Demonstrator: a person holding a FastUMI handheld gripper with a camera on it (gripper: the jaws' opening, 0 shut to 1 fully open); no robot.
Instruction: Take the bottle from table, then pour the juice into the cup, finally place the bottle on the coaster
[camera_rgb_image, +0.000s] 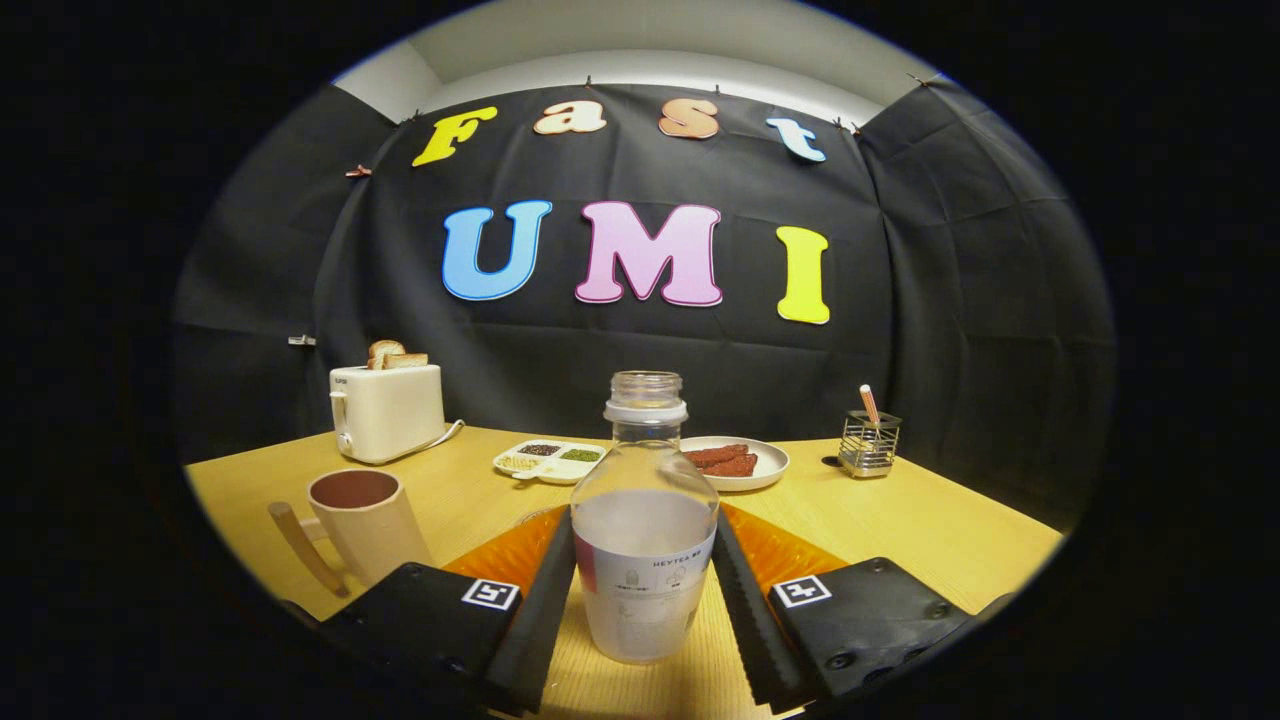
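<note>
Both fingers of the gripper (645, 590) look clamped on the clear, uncapped plastic bottle (645, 520) at lower centre of the wooden table (900, 520); beige mug (365, 520) sits lower left.

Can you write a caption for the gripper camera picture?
Gripper fingers close on either side of a capless bottle on the table, cup nearby, orange coaster behind.

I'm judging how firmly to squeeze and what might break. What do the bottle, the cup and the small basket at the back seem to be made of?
Bottle: looks like clear, glossy plastic, see-through above the paper label; it stands uncapped between the gripper fingers.
Cup: matte beige, opaque, probably plastic or ceramic; cannot tell which.
Basket: shiny metal wire mesh, see-through grid.
</note>
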